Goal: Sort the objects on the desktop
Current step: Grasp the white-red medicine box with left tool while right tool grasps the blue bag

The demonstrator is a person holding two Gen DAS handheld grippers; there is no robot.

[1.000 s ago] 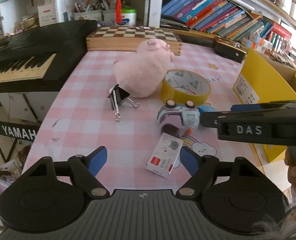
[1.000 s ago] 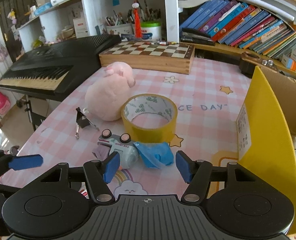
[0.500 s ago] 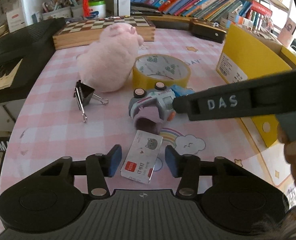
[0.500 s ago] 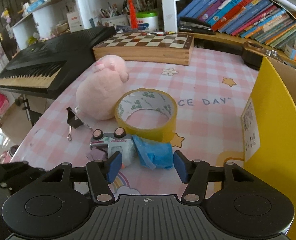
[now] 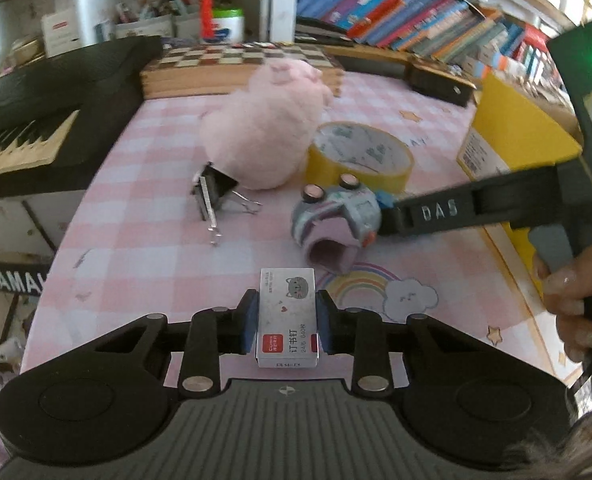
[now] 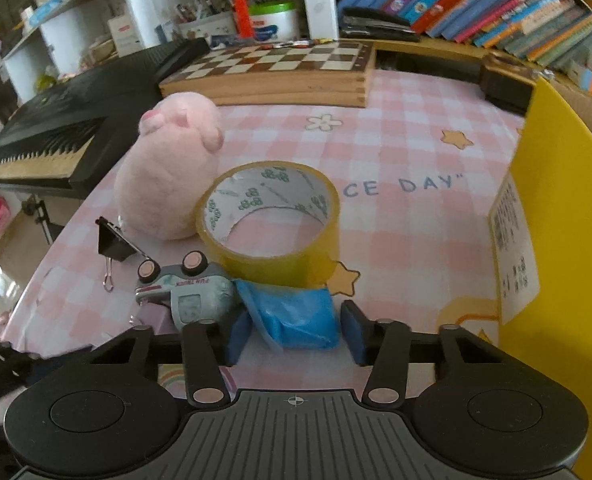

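My left gripper (image 5: 287,298) is shut on a small white staple box (image 5: 286,332), its blue pads pressed on both long sides, above the pink checked tablecloth (image 5: 144,248). My right gripper (image 6: 294,326) is closing around a crumpled blue packet (image 6: 296,312) that lies between its pads, and a thin gap still shows at the right pad. A toy truck (image 6: 188,292) lies on its side just left of the packet. Behind them are a yellow tape roll (image 6: 272,264), a pink plush pig (image 6: 168,176) and a black binder clip (image 6: 114,244).
A yellow cardboard box (image 6: 556,208) stands open at the right edge. A wooden chessboard (image 6: 280,68) lies at the back, and a black keyboard (image 5: 36,120) runs along the left. Bookshelves fill the background. A person's hand (image 5: 572,304) holds the right gripper's handle.
The left jaws closed onto the staple box, which now sits straight between them. The right gripper came forward and down to the blue packet, and its jaws narrowed around it.
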